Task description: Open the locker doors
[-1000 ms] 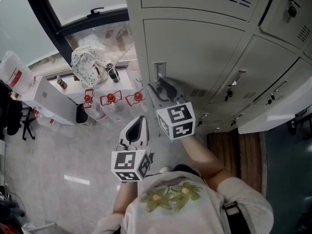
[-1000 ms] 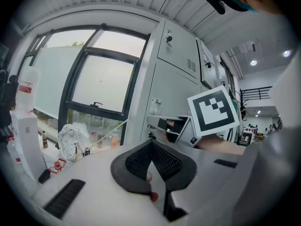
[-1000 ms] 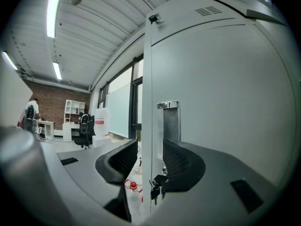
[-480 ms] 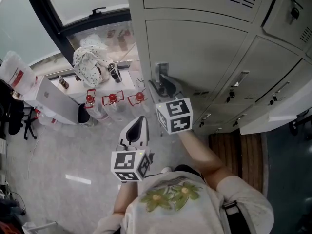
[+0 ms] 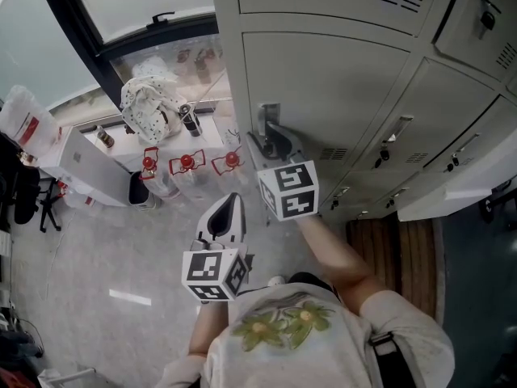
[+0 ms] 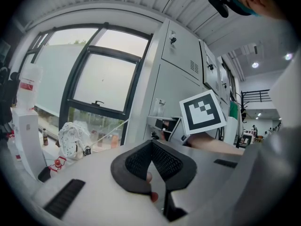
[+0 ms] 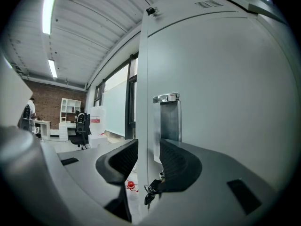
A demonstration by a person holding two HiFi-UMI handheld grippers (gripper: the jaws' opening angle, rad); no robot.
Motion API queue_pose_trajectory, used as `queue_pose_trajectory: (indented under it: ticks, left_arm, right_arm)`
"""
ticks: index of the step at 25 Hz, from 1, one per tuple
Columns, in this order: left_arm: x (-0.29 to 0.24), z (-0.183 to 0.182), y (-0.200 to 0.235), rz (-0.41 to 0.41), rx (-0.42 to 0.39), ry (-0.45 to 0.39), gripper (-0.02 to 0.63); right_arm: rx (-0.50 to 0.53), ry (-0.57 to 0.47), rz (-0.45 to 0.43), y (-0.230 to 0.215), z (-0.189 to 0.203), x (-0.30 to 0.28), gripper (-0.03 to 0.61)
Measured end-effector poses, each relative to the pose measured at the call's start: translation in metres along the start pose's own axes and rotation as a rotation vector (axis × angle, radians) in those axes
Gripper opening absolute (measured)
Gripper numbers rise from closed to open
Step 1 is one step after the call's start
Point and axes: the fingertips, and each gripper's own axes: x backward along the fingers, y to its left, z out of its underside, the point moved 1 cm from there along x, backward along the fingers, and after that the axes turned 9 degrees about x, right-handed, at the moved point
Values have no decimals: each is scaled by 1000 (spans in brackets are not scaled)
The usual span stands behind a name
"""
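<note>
The step in hand looks like the reach for the first door; the right gripper (image 7: 148, 157) is held level at the tall grey locker door (image 5: 331, 79), its jaws spread, with the door's left edge and the metal handle (image 7: 167, 119) showing in the gap between the pads; no pad can be seen pressing on either, so I judge nothing is pinched yet; a small bunch of keys (image 7: 149, 192) hangs from the lock just below the handle; the door itself lies shut and flush with its frame, right in front of the person at the left end of the bank of lockers; the left gripper (image 6: 150, 147) waits lower and well back from the lockers, its jaws pressed together on nothing; the next move probably calls for easing the right jaws over the handle or the door's edge, closing them, and pulling outward so the door swings on its far side; as for what holds things, every locker in view has its door closed, so what is inside is hidden; a spotted white bag (image 5: 145, 103) sits on the ledge by the window, its contents not to be made out.
</note>
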Motion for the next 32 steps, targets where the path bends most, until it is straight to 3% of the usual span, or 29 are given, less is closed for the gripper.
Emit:
queue_pose_trajectory:
  ticks: [23, 32]
  left_arm:
    - [22, 7, -5, -12, 5, 3, 29]
    - [33, 13, -11, -12, 6, -1, 29]
  right_arm:
    - [26, -13, 122, 13, 0, 34, 116]
    - [18, -14, 116, 16, 1, 45, 115]
